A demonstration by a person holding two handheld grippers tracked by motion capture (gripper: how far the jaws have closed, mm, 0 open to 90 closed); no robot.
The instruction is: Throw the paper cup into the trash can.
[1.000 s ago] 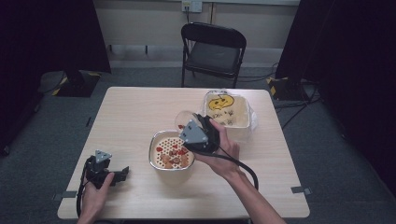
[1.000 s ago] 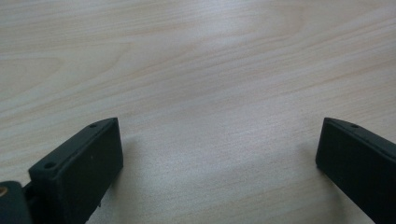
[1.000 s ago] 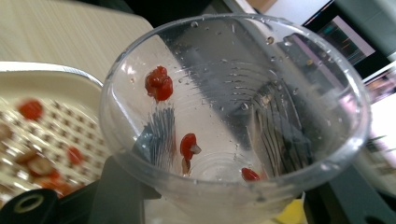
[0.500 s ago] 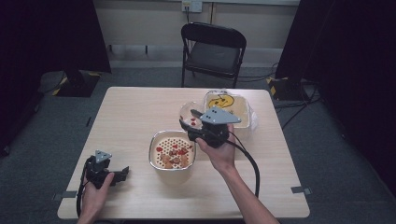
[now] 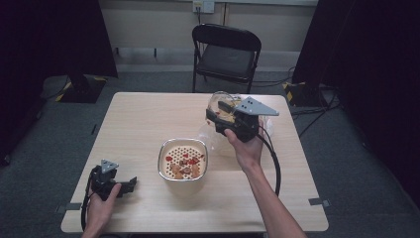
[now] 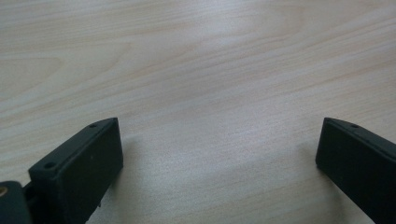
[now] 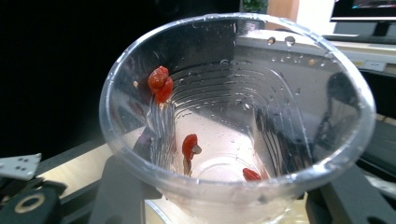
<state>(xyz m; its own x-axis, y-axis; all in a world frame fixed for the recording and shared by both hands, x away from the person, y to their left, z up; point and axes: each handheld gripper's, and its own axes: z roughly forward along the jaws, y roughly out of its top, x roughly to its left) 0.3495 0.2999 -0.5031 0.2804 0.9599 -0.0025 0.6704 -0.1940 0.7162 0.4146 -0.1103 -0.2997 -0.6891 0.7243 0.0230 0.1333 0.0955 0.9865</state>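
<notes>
My right gripper point(image 5: 221, 113) is shut on a clear plastic cup point(image 5: 221, 101) and holds it up over the back right part of the table point(image 5: 138, 119). In the right gripper view the cup point(image 7: 285, 116) faces the camera mouth-on, wet inside, with a few red bits point(image 7: 160, 83) stuck to its wall and bottom; my right gripper point(image 7: 233, 207) has a jaw on each side of it. A metal strainer bowl point(image 5: 161, 159) with red and orange pieces stands at the table's middle front. My left gripper point(image 5: 130, 184) rests open at the front left; in its own view my left gripper point(image 6: 219, 158) has bare wood between its jaws.
A pale container point(image 5: 270, 122) sits behind my right hand, mostly hidden. Something clear and crinkled point(image 5: 207, 134) lies between it and the strainer. A black folding chair point(image 5: 227, 52) stands beyond the far edge. Bare wood spreads across the left half of the table.
My right gripper has carried the cup up, back and to the right, away from above the strainer bowl. The left gripper has not moved.
</notes>
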